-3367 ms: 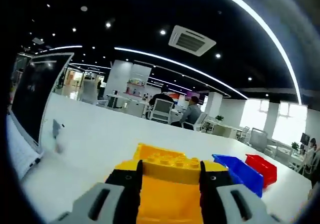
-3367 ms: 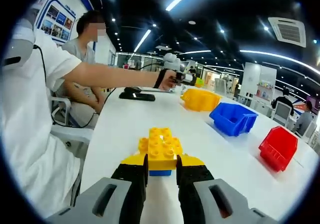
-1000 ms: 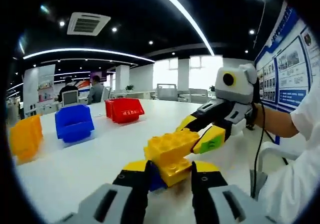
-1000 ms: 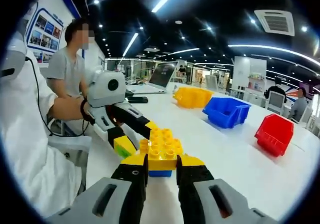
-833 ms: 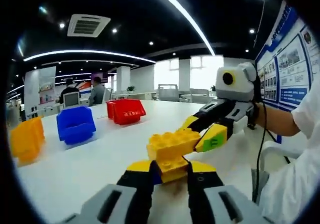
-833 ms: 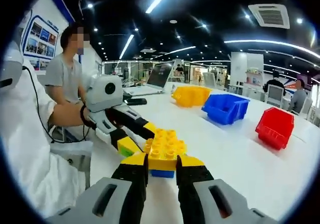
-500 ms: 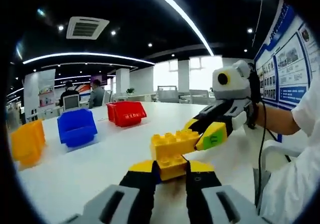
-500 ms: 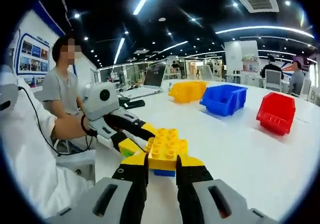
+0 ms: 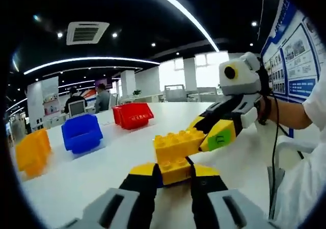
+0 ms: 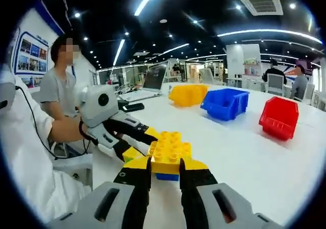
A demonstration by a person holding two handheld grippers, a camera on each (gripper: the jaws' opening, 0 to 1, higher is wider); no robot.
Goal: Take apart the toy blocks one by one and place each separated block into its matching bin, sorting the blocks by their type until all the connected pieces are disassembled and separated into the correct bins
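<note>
Your white table (image 10: 265,152) runs wide ahead of both tools, bare on the stretch between the jaws and the bins. Three bins stand in a row far forward of your right gripper (image 10: 164,174): the yellow bin (image 10: 188,94) furthest off, the blue bin (image 10: 224,104) in the middle, the red bin (image 10: 277,118) nearest and to its right side. From your left gripper (image 9: 173,174) the same row lies off to its left. A laptop (image 10: 152,81) and a dark phone (image 10: 131,106) sit beyond the left tool, well apart from the work.

The block stack is held between the two tools above the table. Your right gripper is clamped on the upper yellow block (image 10: 168,154), with a blue block (image 10: 166,176) showing under it. Your left gripper is closed on the lower yellow block (image 9: 174,171), which sits under the piece the other tool holds.

You appear to be mid-separation: both grips are set, and the pieces look joined. The next move likely calls for a steady pull or twist apart along the stud line, then carrying a yellow piece to the yellow bin.

The table edge lies close behind the tools, toward your body, so a dropped block could roll off there
</note>
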